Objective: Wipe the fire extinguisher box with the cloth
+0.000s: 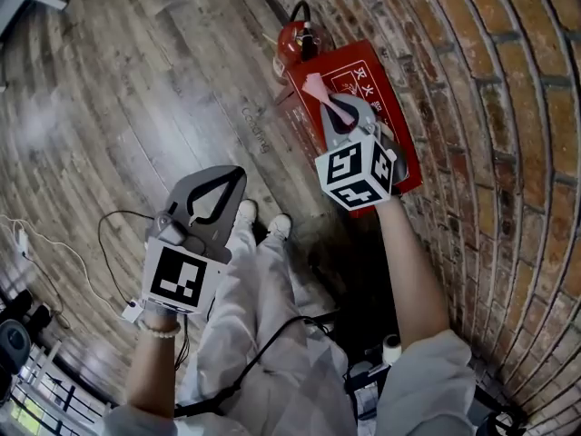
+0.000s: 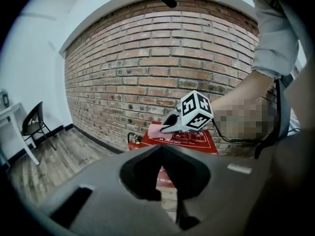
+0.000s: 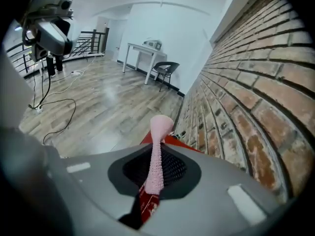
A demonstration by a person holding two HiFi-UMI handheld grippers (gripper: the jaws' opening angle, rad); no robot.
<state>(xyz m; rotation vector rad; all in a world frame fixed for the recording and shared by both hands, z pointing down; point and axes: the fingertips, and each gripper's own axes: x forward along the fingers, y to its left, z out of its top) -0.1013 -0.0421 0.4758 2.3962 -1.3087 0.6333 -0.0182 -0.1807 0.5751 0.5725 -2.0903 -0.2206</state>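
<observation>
Box (image 1: 368, 78), red with a white printed panel on its top, sits on the floor against the brick wall (image 1: 481, 107), directly under and ahead of the right gripper (image 1: 334, 105). Its jaws are clamped on a pink cloth (image 1: 317, 86), which is pinched into a narrow strip between them, with a small tuft sticking out past the tips. The tuft hangs over the top's far end, near a red extinguisher (image 1: 295, 39) just beyond; whether it touches the surface cannot be told. The left gripper (image 1: 238, 173) hangs well back from the box, its jaws together and holding nothing.

With so little cloth showing, the wipe likely works best with the gripper tilted low so the tuft, not the tips, meets the top. Overlapping strokes from the far end back toward the person should then cover it, under a firm clamp.
</observation>
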